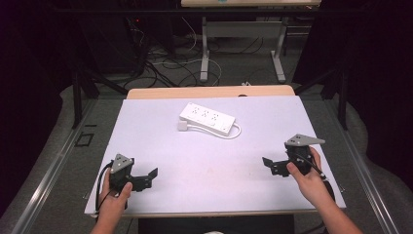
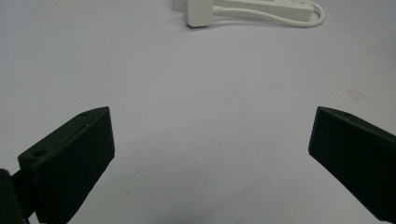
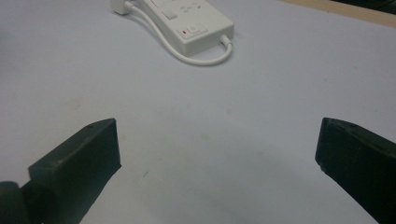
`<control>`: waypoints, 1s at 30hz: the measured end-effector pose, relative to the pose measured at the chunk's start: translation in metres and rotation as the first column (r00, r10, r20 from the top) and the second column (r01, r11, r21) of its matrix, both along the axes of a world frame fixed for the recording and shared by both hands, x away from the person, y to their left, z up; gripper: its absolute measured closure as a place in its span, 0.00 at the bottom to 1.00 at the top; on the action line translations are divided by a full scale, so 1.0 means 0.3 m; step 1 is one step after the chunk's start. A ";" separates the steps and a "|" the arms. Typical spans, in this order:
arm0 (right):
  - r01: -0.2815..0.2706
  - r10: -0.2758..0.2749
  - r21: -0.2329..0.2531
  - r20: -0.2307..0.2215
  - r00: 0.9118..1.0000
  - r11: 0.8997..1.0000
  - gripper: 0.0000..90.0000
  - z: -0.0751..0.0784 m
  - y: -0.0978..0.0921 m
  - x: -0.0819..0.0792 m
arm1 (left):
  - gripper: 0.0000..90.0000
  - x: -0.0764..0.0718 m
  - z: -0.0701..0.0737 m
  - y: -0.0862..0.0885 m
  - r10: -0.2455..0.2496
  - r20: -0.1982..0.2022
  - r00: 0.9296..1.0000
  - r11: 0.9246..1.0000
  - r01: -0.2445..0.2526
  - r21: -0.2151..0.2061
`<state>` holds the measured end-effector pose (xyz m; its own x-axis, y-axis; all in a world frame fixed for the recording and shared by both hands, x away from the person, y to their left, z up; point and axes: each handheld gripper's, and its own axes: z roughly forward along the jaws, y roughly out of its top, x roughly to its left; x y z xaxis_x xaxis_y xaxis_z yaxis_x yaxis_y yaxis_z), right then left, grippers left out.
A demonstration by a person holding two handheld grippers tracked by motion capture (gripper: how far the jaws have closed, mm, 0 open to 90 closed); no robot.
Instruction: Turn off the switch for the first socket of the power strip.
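High view puts the white power strip [image 1: 208, 118] toward the far middle of the table [image 1: 146, 136], well ahead of both your grippers and roughly between them. Its long axis runs on a slant, from far-left to near-right, with its cord [image 1: 233, 132] looping off the right end and running back along the near side to the plug [image 1: 183, 126], which rests just beside the left end.

Your left gripper [image 1: 146, 176] sits near the front-left corner, jaws spread wide with nothing between them. Your right gripper [image 1: 272, 165] sits near the front right, likewise wide open and holding nothing. Both rest low over bare tabletop.

From the left gripper view, the plug [image 2: 198, 12] lies straight ahead and a little left of centre. From the right gripper view, the strip [image 3: 184, 21] angles away up and to the left, its switch end and cord loop [image 3: 205, 56] closest to you.

Judging by this, your right gripper is somewhat nearer the strip's switch end, your left nearer the plug.
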<state>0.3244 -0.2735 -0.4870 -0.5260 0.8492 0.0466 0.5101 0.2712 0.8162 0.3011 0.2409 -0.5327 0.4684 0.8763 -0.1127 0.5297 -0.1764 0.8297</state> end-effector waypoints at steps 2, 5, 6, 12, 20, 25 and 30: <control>0.007 -0.007 0.004 -0.011 1.000 1.000 0.00 -0.022 -0.020 0.000 | 0.00 0.000 0.000 0.000 0.000 -0.001 1.000 1.000 0.000 0.000; 0.028 -0.028 -0.001 -0.026 0.999 1.000 0.00 -0.050 -0.045 -0.004 | 0.00 0.000 0.000 0.000 0.001 0.000 1.000 1.000 -0.001 0.001; 0.034 -0.034 -0.006 -0.026 0.999 0.999 0.00 -0.058 -0.053 -0.005 | 0.00 0.000 0.000 0.000 0.001 0.000 1.000 1.000 -0.001 0.001; 0.063 -0.063 0.007 -0.031 0.998 0.998 0.00 -0.104 -0.100 -0.010 | 0.00 0.001 -0.002 -0.001 0.001 0.002 1.000 1.000 -0.001 0.008; 0.110 -0.110 0.007 -0.029 0.994 0.994 0.00 -0.160 -0.144 -0.010 | 0.00 0.002 -0.002 -0.001 0.000 0.002 1.000 1.000 0.000 0.010; 0.148 -0.147 0.021 -0.020 0.989 0.989 0.00 -0.181 -0.174 -0.016 | 0.00 0.002 -0.002 0.000 -0.001 0.000 1.000 1.000 0.001 0.008; 0.168 -0.168 0.017 -0.030 0.985 0.986 0.00 -0.200 -0.201 -0.014 | 0.00 0.003 -0.002 0.000 0.003 -0.003 1.000 1.000 -0.003 0.002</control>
